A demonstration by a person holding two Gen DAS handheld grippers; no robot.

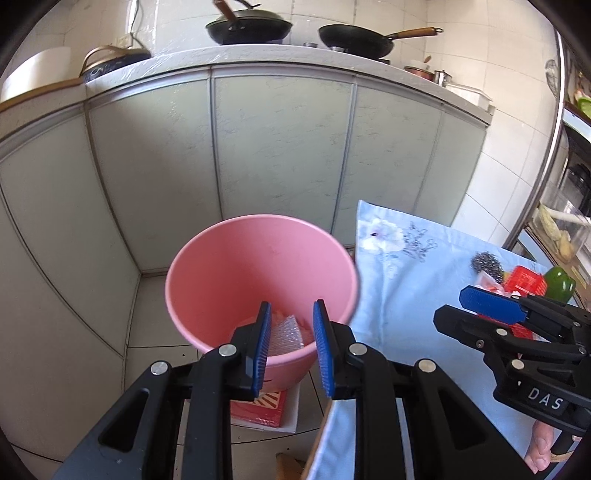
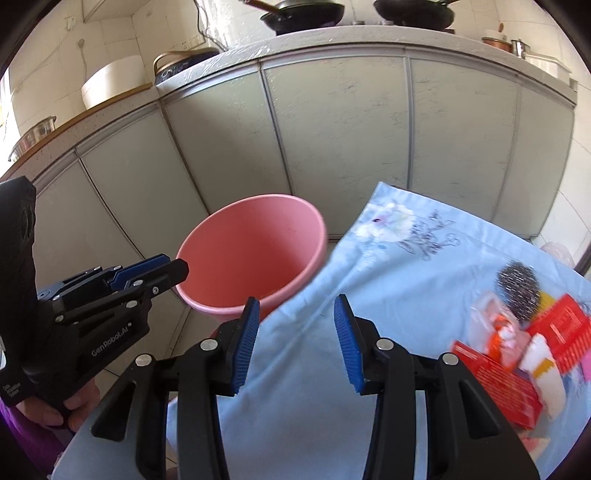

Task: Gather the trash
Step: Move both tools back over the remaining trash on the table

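A pink bucket (image 1: pixel 258 266) stands on the floor beside the table; it also shows in the right wrist view (image 2: pixel 255 251). A clear crumpled wrapper (image 1: pixel 286 332) lies at its bottom. My left gripper (image 1: pixel 291 332) is open and empty, held over the bucket's mouth. My right gripper (image 2: pixel 295 332) is open and empty above the light blue tablecloth (image 2: pixel 388 280); it also shows in the left wrist view (image 1: pixel 491 306). Trash lies on the cloth at the right: red cartons (image 2: pixel 498 376), torn wrappers (image 2: pixel 502 332) and a steel scourer (image 2: pixel 517 288).
Pale green cabinet doors (image 1: pixel 280 147) stand behind the bucket, with pans (image 1: pixel 247 26) on the counter above. A green pepper (image 1: pixel 559 282) lies at the table's far right. A red and white box (image 1: pixel 266 406) lies on the floor under the bucket.
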